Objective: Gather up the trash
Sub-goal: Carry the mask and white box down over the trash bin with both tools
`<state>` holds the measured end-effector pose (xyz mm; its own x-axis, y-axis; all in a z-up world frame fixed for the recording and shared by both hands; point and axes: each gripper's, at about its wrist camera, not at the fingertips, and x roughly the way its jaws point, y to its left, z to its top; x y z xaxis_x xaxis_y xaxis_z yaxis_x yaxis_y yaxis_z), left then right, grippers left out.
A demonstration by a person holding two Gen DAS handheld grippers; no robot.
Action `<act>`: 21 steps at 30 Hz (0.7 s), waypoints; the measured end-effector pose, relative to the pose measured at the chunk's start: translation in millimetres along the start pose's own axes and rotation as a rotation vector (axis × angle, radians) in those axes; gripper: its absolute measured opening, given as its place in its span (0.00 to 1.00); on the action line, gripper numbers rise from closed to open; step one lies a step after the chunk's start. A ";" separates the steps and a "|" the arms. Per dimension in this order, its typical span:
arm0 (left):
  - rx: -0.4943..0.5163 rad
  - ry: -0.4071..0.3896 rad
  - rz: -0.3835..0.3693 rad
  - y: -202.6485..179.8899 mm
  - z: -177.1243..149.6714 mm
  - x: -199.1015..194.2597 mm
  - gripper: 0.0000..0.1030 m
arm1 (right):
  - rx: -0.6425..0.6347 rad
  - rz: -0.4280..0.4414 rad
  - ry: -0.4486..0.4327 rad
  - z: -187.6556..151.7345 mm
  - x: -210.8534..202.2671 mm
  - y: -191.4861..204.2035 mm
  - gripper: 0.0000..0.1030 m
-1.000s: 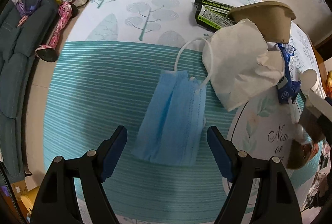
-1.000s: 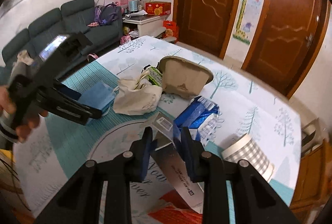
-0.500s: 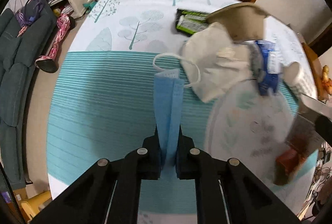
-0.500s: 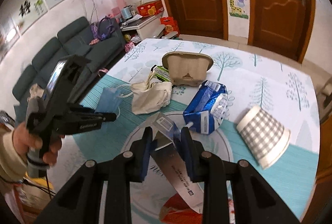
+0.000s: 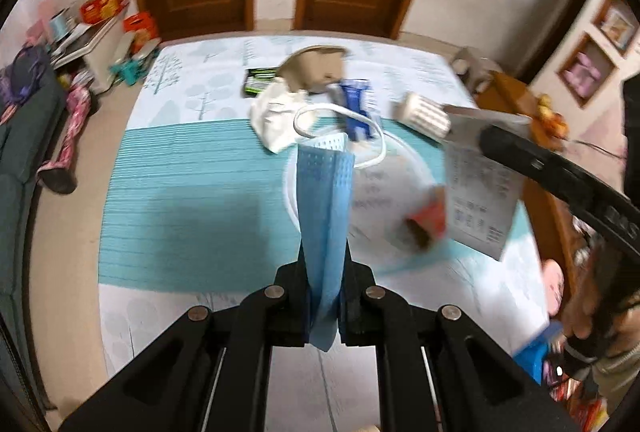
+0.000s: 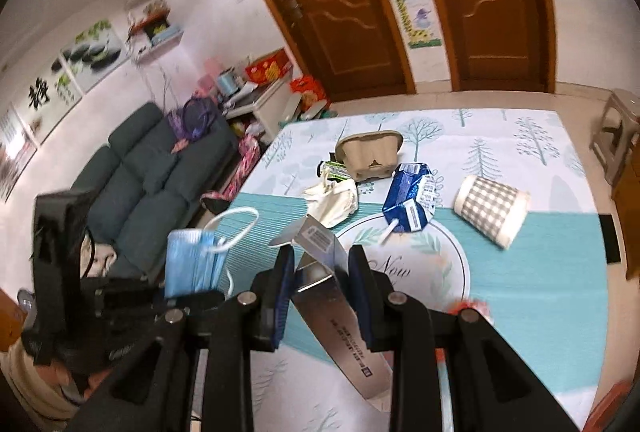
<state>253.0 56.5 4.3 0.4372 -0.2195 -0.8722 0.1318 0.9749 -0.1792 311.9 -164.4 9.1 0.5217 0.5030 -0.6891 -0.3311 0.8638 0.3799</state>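
Note:
My left gripper (image 5: 325, 272) is shut on a blue face mask (image 5: 324, 200), which hangs pinched above the table with its white ear loops dangling. From the right wrist view the same mask (image 6: 192, 260) sticks up out of the left gripper (image 6: 192, 294) at the lower left. My right gripper (image 6: 322, 272) is shut on a silvery foil packet (image 6: 332, 296) that pokes out above and below its fingers. On the table lie a white mask (image 6: 334, 200), a brown pulp tray (image 6: 370, 154), a crushed blue carton (image 6: 410, 200), a checked paper cup (image 6: 490, 208) and a green packet (image 6: 332, 168).
A red wrapper (image 5: 428, 222) lies near the table's front right. A dark sofa (image 6: 152, 184) runs along the left of the table (image 6: 540, 272), a plastic stool (image 6: 616, 136) stands at the far right, and two brown doors are behind.
The left gripper closed on the blue mask and lifted it off the table. The right gripper rose and rolled with the foil packet still in it.

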 end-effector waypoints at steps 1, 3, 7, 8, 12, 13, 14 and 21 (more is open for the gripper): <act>0.013 -0.005 -0.019 -2.1 -7.9 -10.0 0.07 | 0.016 -0.007 -0.014 -5.9 -9.2 5.5 0.27; 0.040 -0.011 -0.052 -6.5 -24.9 -29.5 0.07 | 0.057 -0.013 -0.040 -21.0 -28.6 16.9 0.27; 0.100 0.007 -0.101 -12.4 -61.8 -58.1 0.07 | 0.139 -0.028 -0.072 -57.8 -60.1 37.6 0.27; 0.115 0.011 -0.111 -13.4 -69.9 -63.0 0.07 | 0.160 -0.034 -0.079 -70.5 -68.8 44.4 0.27; 0.192 0.046 -0.142 -18.6 -113.6 -79.9 0.07 | 0.248 -0.049 -0.084 -118.6 -91.2 63.0 0.27; 0.202 0.058 -0.149 -21.3 -122.3 -81.2 0.07 | 0.268 -0.053 -0.080 -129.1 -94.8 65.8 0.27; 0.213 0.076 -0.159 -22.5 -132.4 -81.5 0.07 | 0.287 -0.058 -0.073 -139.6 -97.4 68.4 0.27; 0.252 0.177 -0.191 -36.2 -184.2 -75.5 0.07 | 0.400 -0.119 0.033 -215.6 -107.3 82.7 0.27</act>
<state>51.3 44.5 -7.1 0.2260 -0.3658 -0.9028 0.4208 0.8725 -0.2482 59.0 -153.5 -18.6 0.5106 0.4036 -0.7592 0.0651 0.8623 0.5021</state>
